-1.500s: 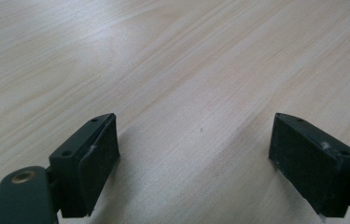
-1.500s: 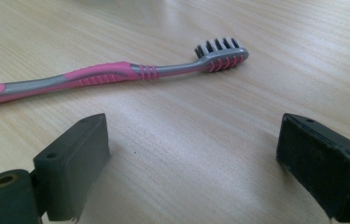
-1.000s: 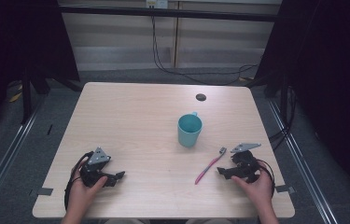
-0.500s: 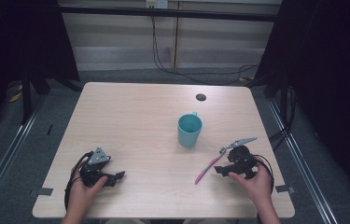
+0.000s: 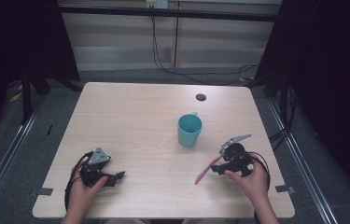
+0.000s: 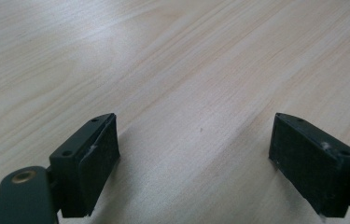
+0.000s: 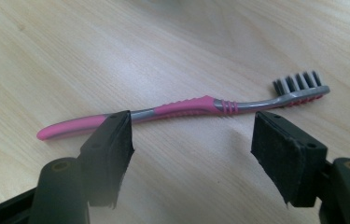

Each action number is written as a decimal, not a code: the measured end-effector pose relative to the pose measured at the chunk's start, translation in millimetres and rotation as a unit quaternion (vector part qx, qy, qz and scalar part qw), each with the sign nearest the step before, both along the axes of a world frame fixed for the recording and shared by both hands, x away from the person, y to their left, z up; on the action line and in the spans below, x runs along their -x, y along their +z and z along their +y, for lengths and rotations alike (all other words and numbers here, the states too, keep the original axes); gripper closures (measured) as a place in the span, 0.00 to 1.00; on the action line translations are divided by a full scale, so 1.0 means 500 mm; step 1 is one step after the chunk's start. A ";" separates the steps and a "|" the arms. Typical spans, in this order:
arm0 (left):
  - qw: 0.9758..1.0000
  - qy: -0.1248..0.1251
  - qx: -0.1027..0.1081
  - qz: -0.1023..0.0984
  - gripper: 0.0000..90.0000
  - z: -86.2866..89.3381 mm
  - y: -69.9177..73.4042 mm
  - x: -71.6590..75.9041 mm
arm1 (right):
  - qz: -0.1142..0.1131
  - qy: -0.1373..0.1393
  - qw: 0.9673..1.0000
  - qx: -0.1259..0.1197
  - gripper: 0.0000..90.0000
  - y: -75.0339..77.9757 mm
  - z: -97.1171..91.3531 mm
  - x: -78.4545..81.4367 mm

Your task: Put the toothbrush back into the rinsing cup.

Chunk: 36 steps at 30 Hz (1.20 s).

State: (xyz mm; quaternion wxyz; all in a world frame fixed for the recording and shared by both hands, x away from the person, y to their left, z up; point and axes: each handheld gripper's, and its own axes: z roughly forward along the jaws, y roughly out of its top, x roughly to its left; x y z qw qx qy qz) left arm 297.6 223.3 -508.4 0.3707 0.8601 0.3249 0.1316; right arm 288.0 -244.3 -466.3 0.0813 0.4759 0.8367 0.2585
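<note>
A pink toothbrush [image 7: 182, 109] lies flat on the desk [image 5: 135, 121], near the right edge and close to the person. In the right gripper view its grey bristle head points right and its pink handle points left. The right gripper [image 5: 215, 169] is just beside it, held in the right hand [image 5: 252, 179]. Its fingers [image 7: 109, 154] are apart and have just been closing a little. The toothbrush lies just past the tips, not pinched between them. A teal cup [image 5: 189, 130] stands upright a bit farther away, near the middle of the desk. The left gripper [image 5: 116, 177] rests at the near left in the left hand [image 5: 84, 191], with its fingers [image 6: 93, 163] wide apart over bare wood.
</note>
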 end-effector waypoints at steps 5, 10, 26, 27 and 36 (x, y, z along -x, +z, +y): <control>1.000 0.001 0.000 0.001 0.17 0.000 0.000 0.000 | 0.000 -0.017 1.000 -0.004 0.35 0.005 -0.003 -0.008; 1.000 0.004 0.004 0.001 0.17 -0.001 0.000 0.001 | 0.002 -0.018 1.000 -0.010 0.34 0.002 -0.002 -0.019; 1.000 0.000 0.000 0.001 0.17 0.000 0.000 0.000 | 0.006 -0.042 0.999 -0.019 0.35 0.009 0.003 -0.030; 1.000 0.000 0.000 0.001 0.17 0.000 0.000 0.000 | 0.011 -0.046 0.999 -0.019 0.35 0.011 0.004 -0.031; 1.000 0.000 0.000 0.001 0.17 0.000 0.000 0.000 | 0.023 -0.077 0.997 -0.012 0.37 0.008 0.005 -0.043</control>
